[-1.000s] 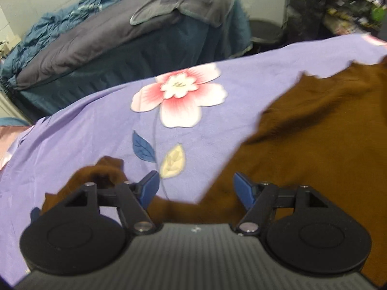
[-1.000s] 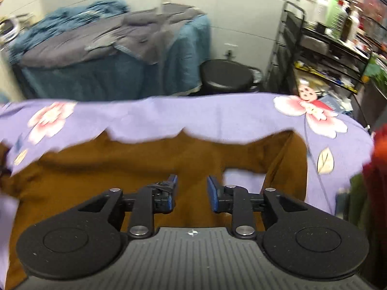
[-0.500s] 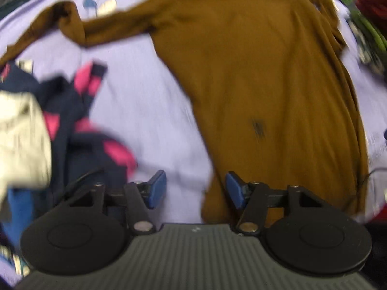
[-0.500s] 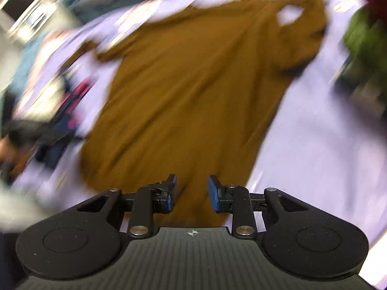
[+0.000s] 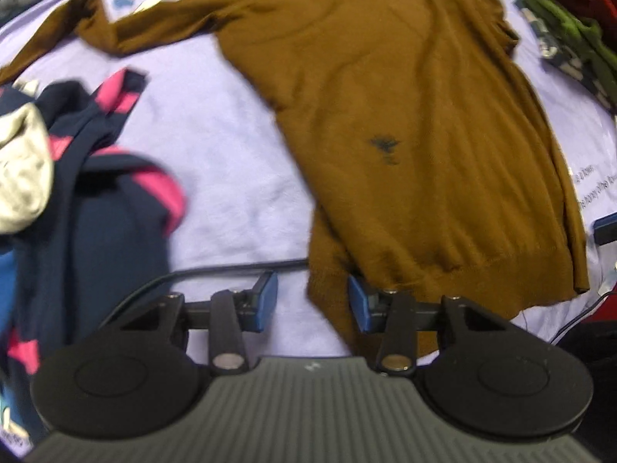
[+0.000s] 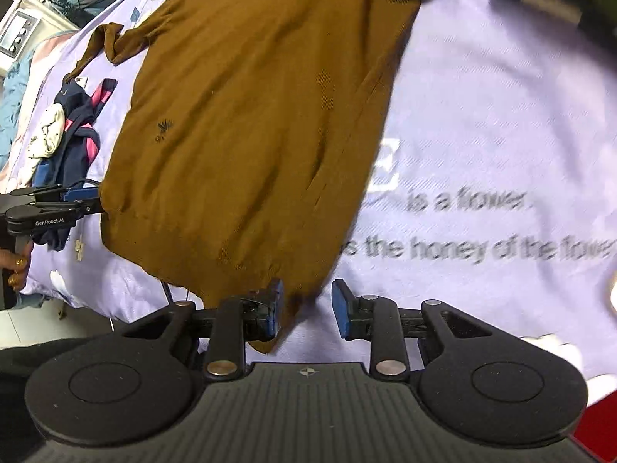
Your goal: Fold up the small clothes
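Your left claw (image 5: 312, 303) hangs at the near left corner of the brown sweater (image 5: 405, 123), its jaws apart and just narrowing, with the corner of the hem between them but not yet pinched. Your right claw (image 6: 304, 306) stands partly open at the near right corner of the same hem; a fold of brown cloth lies between its pads, and you cannot say from this view that they press on it. From the right camera the left claw shows side on at the hem's far end, a hand (image 6: 17, 266) below it on the handle.

Outward from the claws, the sweater lies flat on the lilac sheet (image 5: 216, 162), body running away from you, one sleeve (image 5: 127, 27) stretched out to the far left. A heap of navy and pink clothes (image 5: 88, 200) sits to the left, well clear of the sweater, and a dark cable (image 5: 231, 268) crosses the sheet just beyond the left claw.

You look to be at the grasp that starts the fold. Next, both claws need to close on the hem corners and carry them together toward the collar.

The collar and right sleeve are cut off at the frame's top, the sheet's printed words are blurred, and whether the hem is one layer or two under each pad is hard to tell.
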Available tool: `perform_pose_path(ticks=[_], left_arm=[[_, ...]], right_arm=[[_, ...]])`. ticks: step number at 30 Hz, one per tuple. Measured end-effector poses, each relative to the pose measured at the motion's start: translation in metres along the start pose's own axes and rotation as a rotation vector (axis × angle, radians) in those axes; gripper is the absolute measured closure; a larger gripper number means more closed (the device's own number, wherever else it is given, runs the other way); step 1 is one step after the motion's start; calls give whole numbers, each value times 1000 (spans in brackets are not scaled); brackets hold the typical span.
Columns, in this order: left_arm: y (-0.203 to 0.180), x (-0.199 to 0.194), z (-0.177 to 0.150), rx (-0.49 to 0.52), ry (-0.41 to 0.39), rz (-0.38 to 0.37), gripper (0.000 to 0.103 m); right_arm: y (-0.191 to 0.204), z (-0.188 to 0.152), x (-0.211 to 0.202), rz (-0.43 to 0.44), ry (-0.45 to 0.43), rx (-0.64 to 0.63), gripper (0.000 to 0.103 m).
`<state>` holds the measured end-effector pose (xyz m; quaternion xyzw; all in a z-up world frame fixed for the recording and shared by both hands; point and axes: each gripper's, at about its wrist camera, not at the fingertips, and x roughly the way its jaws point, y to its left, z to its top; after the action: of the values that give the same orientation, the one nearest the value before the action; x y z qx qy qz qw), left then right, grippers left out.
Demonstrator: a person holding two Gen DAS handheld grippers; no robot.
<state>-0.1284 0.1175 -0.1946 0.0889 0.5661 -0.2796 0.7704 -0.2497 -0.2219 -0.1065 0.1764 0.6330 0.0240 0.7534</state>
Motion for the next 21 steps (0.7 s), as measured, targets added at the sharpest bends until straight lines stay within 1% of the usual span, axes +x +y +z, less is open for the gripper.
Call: perform_pose_path(ticks=[1, 2, 3, 4, 5, 6, 7, 8, 9, 11, 13, 14, 15, 17, 18, 19, 20, 21], left_arm=[[-4, 2, -1, 1, -4, -1, 64], [-9, 4, -2, -5, -9, 16, 66], [-13, 4, -3, -20, -17, 20, 76], [-17, 4, -3, -35, -19, 7, 90], [-21, 5, -4, -45, -21, 0, 95], [-25, 6, -4, -48, -25, 16, 95], [-29, 4, -3, -47, -29, 30, 97], [-31, 1, -2, -57, -35, 29, 98], [-31, -4, -1, -71, -45, 27, 98], [-28, -27, 3, -110, -89, 62, 99], [-19, -62, 4, -155, -148, 119, 99], [-13, -79, 3, -175, -160, 154, 99], [-7, -93, 1, -193, -157, 175, 99], [5, -111, -9, -243, -144, 191, 99], [9, -114, -15, -265, -115, 197, 99], [11, -110, -22, -281, -75, 189, 98], [13, -104, -28, -292, -54, 194, 98], [13, -96, -34, -295, -50, 206, 98]], right_arm=[[2, -3, 7, -3, 9, -1, 52], [4, -5, 15, -3, 30, -3, 52], [9, -7, 20, 0, 44, -18, 52], [12, -8, 23, 4, 49, -44, 52], [15, -7, 26, 8, 45, -61, 52], [17, -7, 28, 8, 29, -65, 53], [18, -6, 29, 9, 23, -71, 60], [19, -3, 29, 9, 28, -77, 71], [20, -3, 27, 16, 31, -78, 95], [20, -3, 16, 10, 5, -60, 96], [19, -3, -8, 31, -39, -59, 96], [19, -3, -26, 42, -62, -68, 96], [20, -3, -42, 41, -77, -79, 96], [19, -5, -68, 33, -98, -79, 96], [18, -6, -74, 38, -85, -69, 96], [16, -7, -73, 41, -56, -65, 96], [16, -8, -68, 41, -31, -61, 96], [15, -11, -61, 44, -22, -56, 96]])
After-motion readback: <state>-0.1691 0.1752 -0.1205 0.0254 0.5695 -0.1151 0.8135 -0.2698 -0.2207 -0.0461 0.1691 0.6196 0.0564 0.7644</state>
